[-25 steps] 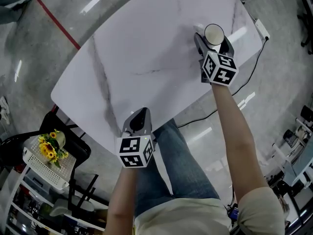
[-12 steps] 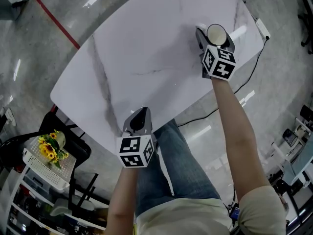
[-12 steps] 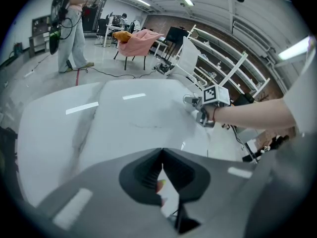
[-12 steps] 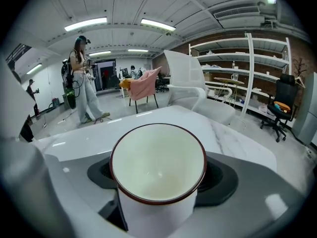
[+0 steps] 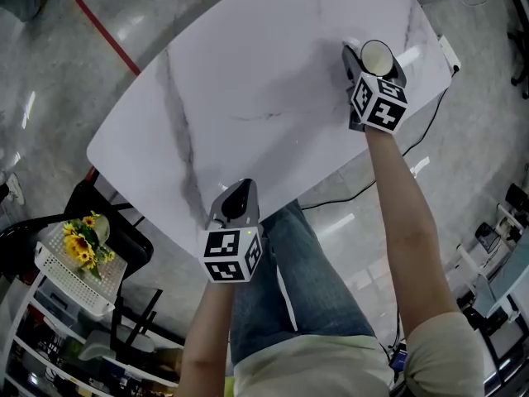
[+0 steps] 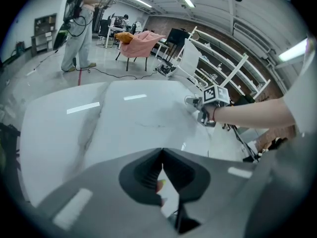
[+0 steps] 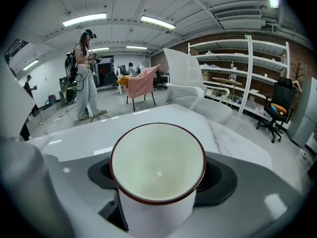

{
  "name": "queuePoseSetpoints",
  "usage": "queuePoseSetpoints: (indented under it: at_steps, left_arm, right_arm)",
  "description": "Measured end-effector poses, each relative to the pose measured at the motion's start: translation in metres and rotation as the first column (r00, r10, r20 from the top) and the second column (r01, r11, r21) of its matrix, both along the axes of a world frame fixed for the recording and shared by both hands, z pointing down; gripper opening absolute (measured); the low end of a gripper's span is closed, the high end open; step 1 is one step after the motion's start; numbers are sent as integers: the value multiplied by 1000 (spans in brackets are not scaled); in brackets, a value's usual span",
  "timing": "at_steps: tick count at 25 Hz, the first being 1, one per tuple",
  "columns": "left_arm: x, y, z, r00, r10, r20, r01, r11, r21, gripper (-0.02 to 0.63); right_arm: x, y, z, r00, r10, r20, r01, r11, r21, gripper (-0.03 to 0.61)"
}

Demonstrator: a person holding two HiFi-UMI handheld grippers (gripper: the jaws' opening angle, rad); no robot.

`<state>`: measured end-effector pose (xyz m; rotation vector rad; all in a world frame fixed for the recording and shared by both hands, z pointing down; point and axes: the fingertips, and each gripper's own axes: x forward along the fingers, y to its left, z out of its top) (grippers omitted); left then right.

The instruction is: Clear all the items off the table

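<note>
A white cup (image 5: 376,56) with a dark red rim stands upright near the far right corner of the white marble table (image 5: 248,81). My right gripper (image 5: 374,59) is shut on it, one jaw pressing each side. The right gripper view shows the cup (image 7: 157,170) empty, filling the space between the jaws. My left gripper (image 5: 235,201) hovers at the table's near edge, shut with nothing in it; its pads (image 6: 161,155) meet in the left gripper view. That view also shows the right gripper (image 6: 205,105) across the table.
A white crate with sunflowers (image 5: 83,255) sits on a rack left of the table, beside a black stool (image 5: 124,238). A power strip and cable (image 5: 449,54) lie on the floor past the right corner. A white chair (image 7: 185,78) and a standing person (image 7: 86,73) are beyond the table.
The head view has shifted a little. My right gripper has tilted slightly while staying round the cup. The left gripper has kept still.
</note>
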<state>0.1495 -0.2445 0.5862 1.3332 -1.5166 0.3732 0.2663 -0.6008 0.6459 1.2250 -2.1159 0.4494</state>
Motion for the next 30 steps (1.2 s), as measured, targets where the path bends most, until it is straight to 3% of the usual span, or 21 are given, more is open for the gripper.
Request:
queuePoseSetpoints:
  at_steps: [9,30]
  left_arm:
    - [-10,25,-2,999,-44,5,44,999,8,9]
    - [-33,94,-16,983,-183,19,182,982,57,9]
  right_arm:
    - [-8,23,-3,998,-49,-35,49,999,-4,407]
    - [-65,116,-46,984,-174,46,174,985,8,407]
